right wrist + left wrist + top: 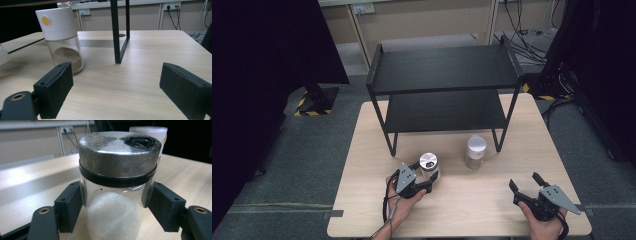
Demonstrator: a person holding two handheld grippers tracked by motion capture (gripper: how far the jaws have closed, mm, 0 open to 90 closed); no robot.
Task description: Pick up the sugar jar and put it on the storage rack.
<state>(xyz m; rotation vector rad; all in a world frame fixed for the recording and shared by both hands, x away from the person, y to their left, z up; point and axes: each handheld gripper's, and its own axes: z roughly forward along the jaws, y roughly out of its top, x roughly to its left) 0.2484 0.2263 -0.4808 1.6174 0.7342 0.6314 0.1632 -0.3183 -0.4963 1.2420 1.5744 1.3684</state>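
A glass jar (428, 165) with a metal lid stands on the table near its front left and holds white granules. My left gripper (427, 176) is shut on it. In the left gripper view both black pads press the glass of the jar (117, 182) just under the lid, with my left gripper (116, 205) level with the table. My right gripper (525, 182) rests open near the front right edge with nothing between its jaws. A white-lidded jar (475, 150) of brown powder stands upright ahead and to the left of my right gripper (116, 85).
A black two-tier shelf rack (442, 70) stands at the back of the wooden table (472, 200); its front right leg (117, 37) is right of the white-lidded jar (61, 37). Bare tabletop lies between the two hands. Cables run on the floor behind.
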